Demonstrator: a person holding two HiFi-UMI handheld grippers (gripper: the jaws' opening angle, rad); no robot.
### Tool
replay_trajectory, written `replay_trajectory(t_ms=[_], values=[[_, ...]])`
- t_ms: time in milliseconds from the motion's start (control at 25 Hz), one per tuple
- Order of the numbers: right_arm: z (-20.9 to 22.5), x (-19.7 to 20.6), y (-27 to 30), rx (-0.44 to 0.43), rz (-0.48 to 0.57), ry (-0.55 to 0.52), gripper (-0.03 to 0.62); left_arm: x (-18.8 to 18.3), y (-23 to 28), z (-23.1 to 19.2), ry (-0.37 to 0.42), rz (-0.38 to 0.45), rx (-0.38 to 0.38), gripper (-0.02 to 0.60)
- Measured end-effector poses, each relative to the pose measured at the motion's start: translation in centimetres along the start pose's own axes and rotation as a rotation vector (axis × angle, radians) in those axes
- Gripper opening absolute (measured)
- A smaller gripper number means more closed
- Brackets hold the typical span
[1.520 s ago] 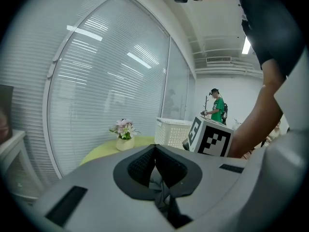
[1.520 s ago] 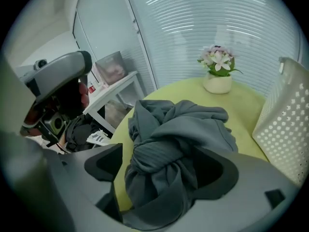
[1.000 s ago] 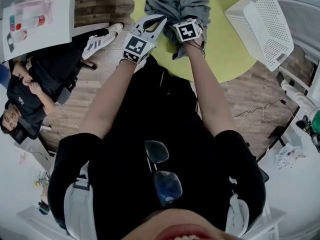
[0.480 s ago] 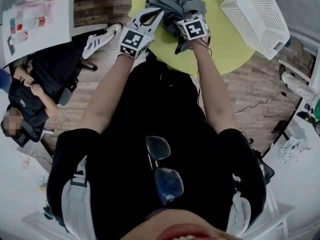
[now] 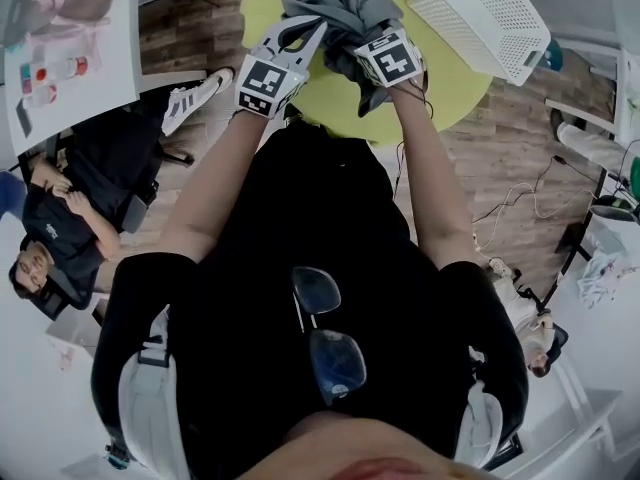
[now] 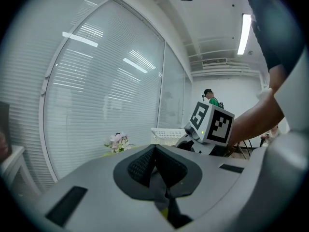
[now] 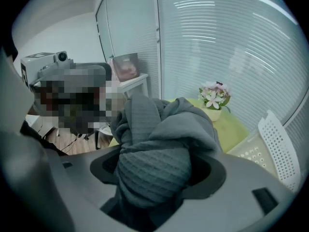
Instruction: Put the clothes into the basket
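Note:
A bunched grey garment (image 5: 340, 8) is held up over the yellow-green round table (image 5: 440, 93), between both grippers. My right gripper (image 5: 380, 40) is shut on a thick wad of it; the ribbed cloth (image 7: 159, 134) fills the space between its jaws and spills over them. My left gripper (image 5: 318, 30) is at the bundle's left edge, its pads (image 6: 145, 166) closed together with a thin grey fold pinched between them. The white perforated basket (image 5: 480, 13) lies tilted on the table to the right of the bundle, also in the right gripper view as the basket (image 7: 277, 149).
A small pot of flowers (image 7: 212, 103) stands on the table near the window blinds. A seated person (image 5: 60, 218) is on the left by a white desk (image 5: 70, 38), and cables (image 5: 520, 208) lie on the wooden floor at right.
The grey bundle has come up off the table with both grippers, and the right gripper's jaws have tightened on it. The basket has shifted left and up in the head view.

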State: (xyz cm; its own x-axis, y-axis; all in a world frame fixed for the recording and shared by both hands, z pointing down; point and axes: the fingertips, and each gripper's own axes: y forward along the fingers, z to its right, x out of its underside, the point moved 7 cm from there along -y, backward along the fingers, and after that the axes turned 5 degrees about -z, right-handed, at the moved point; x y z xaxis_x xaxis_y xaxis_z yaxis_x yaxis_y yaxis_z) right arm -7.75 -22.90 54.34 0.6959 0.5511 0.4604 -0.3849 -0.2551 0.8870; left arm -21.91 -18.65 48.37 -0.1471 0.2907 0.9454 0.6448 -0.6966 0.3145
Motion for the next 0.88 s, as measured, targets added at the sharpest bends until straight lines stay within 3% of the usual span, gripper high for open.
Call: replay_trajectory(t_ms=[480,880], values=[[1.2,1.7,-8.8,0.054,0.007,-0.045,0.354,-6.9,2.1,5.8,0.072,0.062,0.136,0.011],[6.0,3.9,-15.7,0.099,-0.009,-0.14,0.354,-12.3,6.2,10.4,0.094,0.088,0.184,0.011]])
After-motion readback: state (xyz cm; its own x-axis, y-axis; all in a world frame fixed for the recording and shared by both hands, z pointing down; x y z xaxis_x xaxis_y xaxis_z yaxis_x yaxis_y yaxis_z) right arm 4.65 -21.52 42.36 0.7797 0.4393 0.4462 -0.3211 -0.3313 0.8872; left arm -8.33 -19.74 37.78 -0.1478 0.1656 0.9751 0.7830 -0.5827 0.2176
